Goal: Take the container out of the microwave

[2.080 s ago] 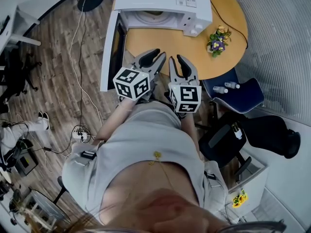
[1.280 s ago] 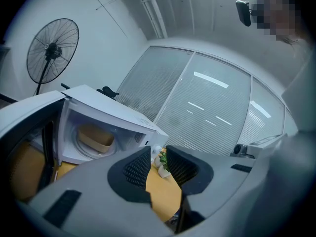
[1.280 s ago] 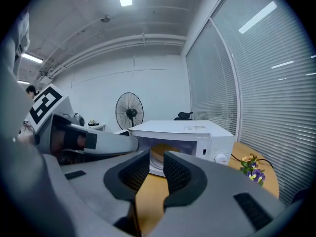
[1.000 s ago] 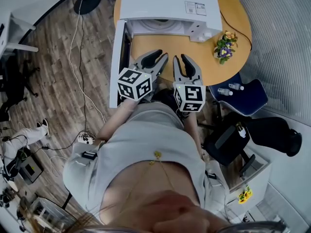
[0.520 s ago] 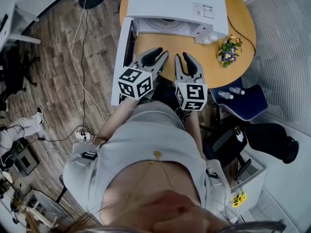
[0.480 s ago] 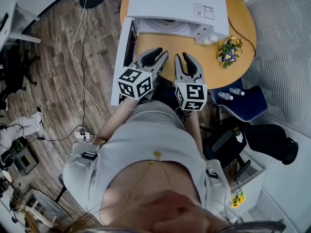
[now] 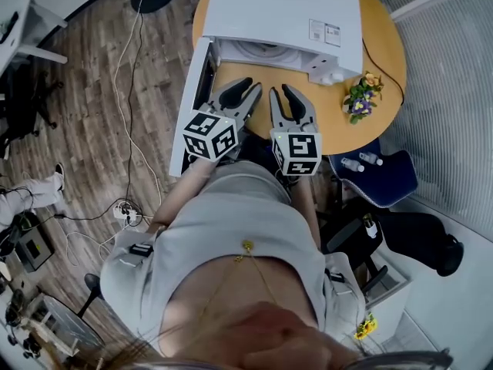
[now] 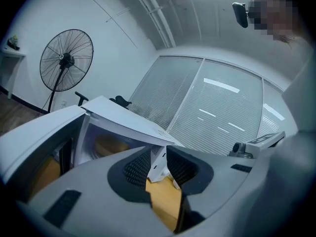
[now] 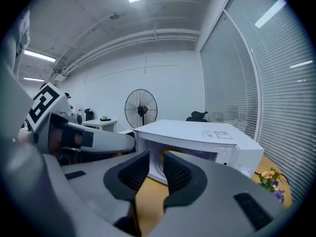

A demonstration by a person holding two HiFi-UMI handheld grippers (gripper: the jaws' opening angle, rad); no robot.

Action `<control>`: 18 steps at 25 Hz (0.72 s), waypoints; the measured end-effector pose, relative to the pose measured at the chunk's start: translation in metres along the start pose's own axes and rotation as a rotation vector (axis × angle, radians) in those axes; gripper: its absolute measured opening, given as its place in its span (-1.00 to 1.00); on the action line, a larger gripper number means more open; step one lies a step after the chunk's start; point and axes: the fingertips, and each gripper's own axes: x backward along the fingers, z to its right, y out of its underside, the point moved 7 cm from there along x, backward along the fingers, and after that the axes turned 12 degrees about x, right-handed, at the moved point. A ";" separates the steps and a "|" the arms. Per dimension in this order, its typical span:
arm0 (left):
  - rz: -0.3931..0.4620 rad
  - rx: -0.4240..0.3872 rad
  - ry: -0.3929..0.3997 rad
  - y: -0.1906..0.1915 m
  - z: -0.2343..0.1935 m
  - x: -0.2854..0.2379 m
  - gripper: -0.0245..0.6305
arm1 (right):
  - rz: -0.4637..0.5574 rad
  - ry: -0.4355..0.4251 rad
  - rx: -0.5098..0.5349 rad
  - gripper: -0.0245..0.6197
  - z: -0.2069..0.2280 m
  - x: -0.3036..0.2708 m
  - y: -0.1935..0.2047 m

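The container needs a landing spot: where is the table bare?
The table is bare before the microwave, between its open door and the flowers. The microwave fills the back; left gripper and right gripper crowd the near edge.

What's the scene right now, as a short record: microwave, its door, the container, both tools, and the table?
microwave: white, on the round wooden table
door: swung open at the person's left
container: not clearly visible inside the cavity
left tool: jaws apart, empty, short of the microwave opening
right tool: jaws apart, empty, beside the left tool
also on table: small bunch of flowers
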 end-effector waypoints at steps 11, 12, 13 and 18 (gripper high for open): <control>0.006 -0.036 -0.031 -0.005 -0.004 -0.008 -0.61 | -0.005 -0.014 0.005 -0.62 0.008 -0.014 -0.001; 0.005 -0.039 -0.031 -0.005 -0.004 -0.009 -0.61 | -0.006 -0.014 0.005 -0.62 0.009 -0.015 -0.001; 0.005 -0.041 -0.031 -0.005 -0.004 -0.010 -0.61 | -0.006 -0.015 0.005 -0.62 0.010 -0.016 -0.001; 0.003 -0.047 -0.035 -0.007 -0.006 -0.016 -0.61 | -0.011 -0.022 0.003 -0.62 0.013 -0.023 0.001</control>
